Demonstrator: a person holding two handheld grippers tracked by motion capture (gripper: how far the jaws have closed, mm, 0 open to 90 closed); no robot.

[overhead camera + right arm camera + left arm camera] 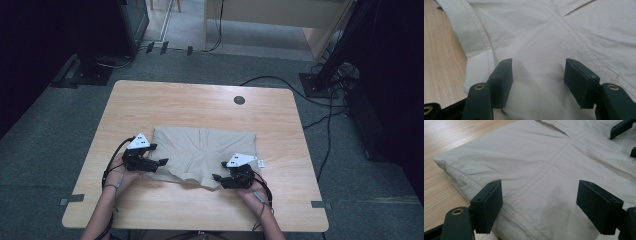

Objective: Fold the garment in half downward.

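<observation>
A pair of beige shorts (pixel 200 150) lies folded flat on the wooden table (pixel 200 102). My left gripper (pixel 159 154) rests at the cloth's left near edge. Its jaws stand open over the shorts (pixel 536 157), one pad (pixel 489 202) by the stitched hem and nothing pinched between them. My right gripper (pixel 219 171) sits at the near right edge, where the fabric is rumpled. Its jaws are open too and straddle a low swell of the shorts (pixel 541 37) without pressing on it. The right gripper's fingertips (pixel 621 127) appear far off in the left gripper view.
A round black grommet (pixel 239 100) sits in the tabletop at the back. A small white tag (pixel 261 163) pokes out at the shorts' right side. Cables (pixel 320 125) and a black stand (pixel 320 80) are on the floor to the right of the table.
</observation>
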